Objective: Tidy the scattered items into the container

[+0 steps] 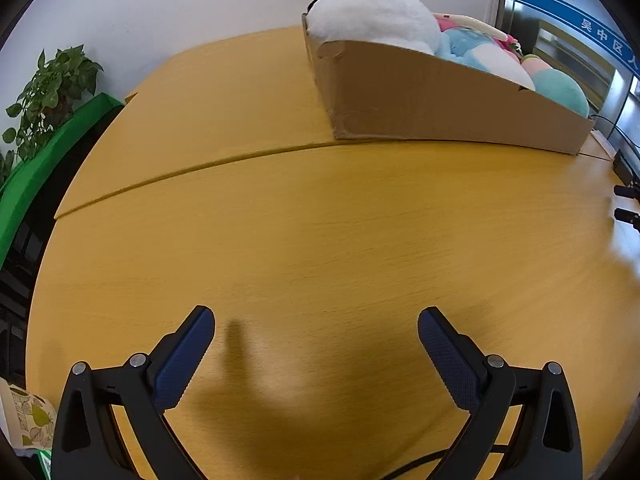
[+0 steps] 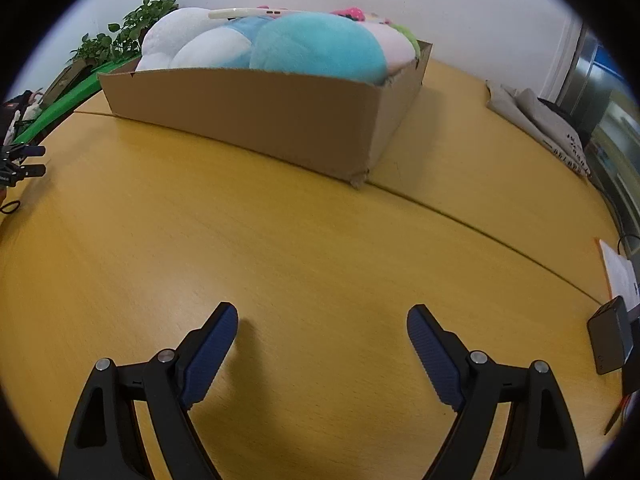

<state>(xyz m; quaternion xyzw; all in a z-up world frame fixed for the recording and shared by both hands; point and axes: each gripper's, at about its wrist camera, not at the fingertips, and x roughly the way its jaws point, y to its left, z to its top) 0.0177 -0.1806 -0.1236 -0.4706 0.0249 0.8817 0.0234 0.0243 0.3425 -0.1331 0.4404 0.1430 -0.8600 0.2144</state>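
Both claws (image 1: 316, 322) (image 2: 322, 320) spread empty over grained wood; cardboard box (image 2: 256, 116) brims with plush toys (image 2: 316, 48).

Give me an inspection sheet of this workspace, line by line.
Surface: wooden table, seam across it, bare in front of both claws.
Job's things: cardboard box heaped with plush toys; a white slim item lies on top.
Clutter: grey cloth bag, papers and dark device at the table's edge.
Grippers: left claw and right claw open, nothing between their pads.
Cables: black cable beside the box.
Surroundings: potted plant, white wall.
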